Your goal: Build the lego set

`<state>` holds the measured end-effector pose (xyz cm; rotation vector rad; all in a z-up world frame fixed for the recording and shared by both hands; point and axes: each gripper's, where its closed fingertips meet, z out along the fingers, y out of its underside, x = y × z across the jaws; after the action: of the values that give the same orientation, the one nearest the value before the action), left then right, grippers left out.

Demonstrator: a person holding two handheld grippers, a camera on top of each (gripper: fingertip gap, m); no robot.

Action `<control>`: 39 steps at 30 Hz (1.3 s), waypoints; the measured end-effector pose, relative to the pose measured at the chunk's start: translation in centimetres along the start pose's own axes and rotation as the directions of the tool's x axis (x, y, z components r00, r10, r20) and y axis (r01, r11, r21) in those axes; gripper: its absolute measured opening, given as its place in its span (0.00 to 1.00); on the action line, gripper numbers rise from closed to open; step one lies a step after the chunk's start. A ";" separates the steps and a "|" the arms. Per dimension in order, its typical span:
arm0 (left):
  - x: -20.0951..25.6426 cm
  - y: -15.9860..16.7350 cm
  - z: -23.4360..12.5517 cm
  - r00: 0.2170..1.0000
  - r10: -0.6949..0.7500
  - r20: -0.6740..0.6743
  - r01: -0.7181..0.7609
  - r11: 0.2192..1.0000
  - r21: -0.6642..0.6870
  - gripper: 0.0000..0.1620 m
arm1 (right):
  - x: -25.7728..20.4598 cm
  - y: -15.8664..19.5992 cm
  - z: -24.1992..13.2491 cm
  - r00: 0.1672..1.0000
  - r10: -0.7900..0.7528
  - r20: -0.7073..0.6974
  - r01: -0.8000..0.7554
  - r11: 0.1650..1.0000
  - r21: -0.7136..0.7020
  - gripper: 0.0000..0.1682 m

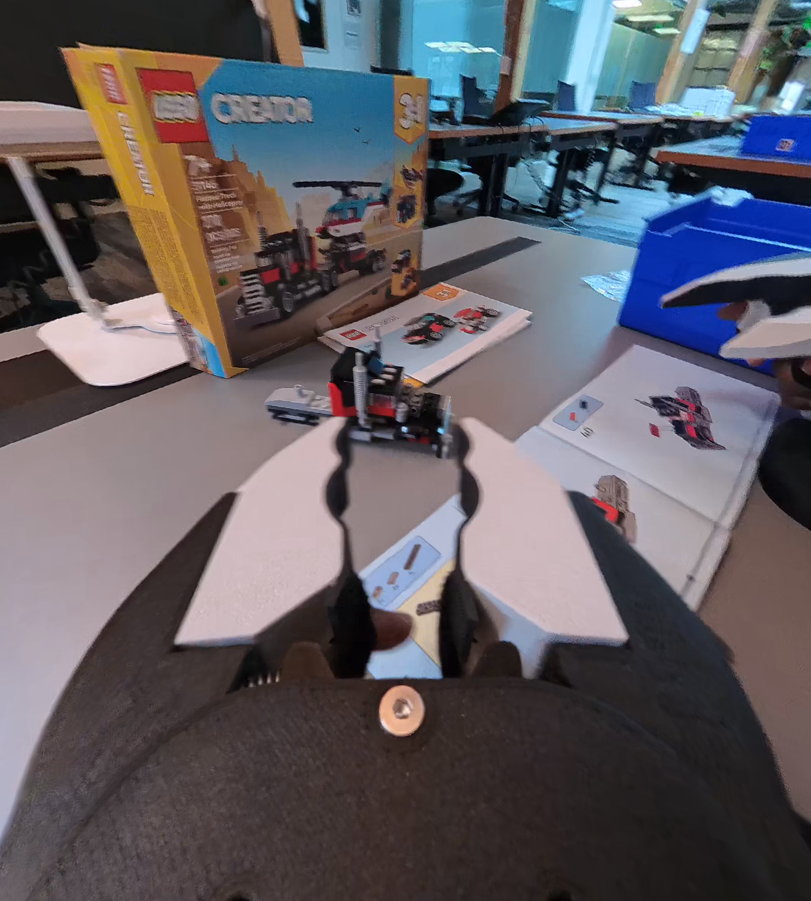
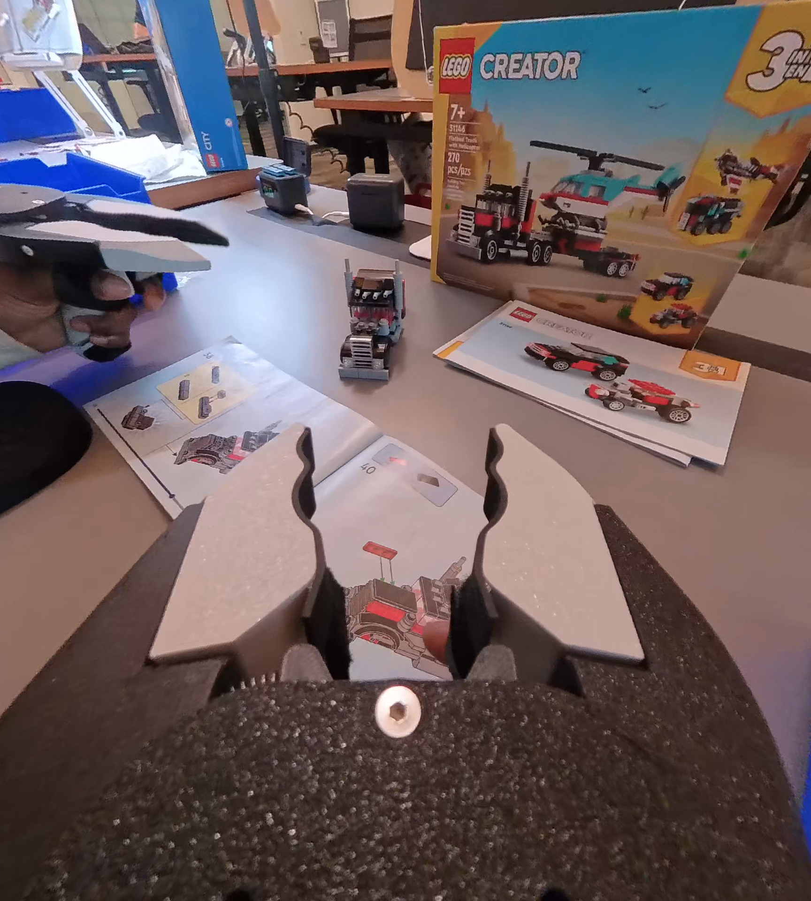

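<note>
Both grippers (image 1: pixel 401 434) (image 2: pixel 398 439) agape, empty.

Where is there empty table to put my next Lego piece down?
Bare table lies between the open instruction book, the closed booklet and the truck. More lies left of the truck. Crowded near the box.

On the bench (image 2: pixel 267 292), the partly built truck (image 2: pixel 369 326) stands ahead of the right gripper (image 2: pixel 398 439), beyond its jaws. The open instruction booklet (image 2: pixel 228 404) lies under and between those jaws. Right of them lies a closed booklet (image 2: pixel 598 380), with the set box (image 2: pixel 603 166) upright behind it. The left gripper (image 1: pixel 401 429) has the truck (image 1: pixel 389 409) just past its jaws, and a bin (image 1: pixel 686 273) far right.
</note>
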<state>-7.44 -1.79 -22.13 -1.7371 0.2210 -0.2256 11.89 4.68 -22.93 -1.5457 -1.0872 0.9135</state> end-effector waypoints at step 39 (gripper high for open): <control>-1.1 -2.6 -1.5 0.999 -0.040 0.033 0.033 0.981 0.192 0.00 | 2.7 -3.6 -4.0 0.972 -0.055 -0.229 0.126 0.945 0.303 0.13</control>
<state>-8.86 -2.42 -19.33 -1.5540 0.1363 -0.2340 15.73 6.41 -18.65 -1.2840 -0.8038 0.7901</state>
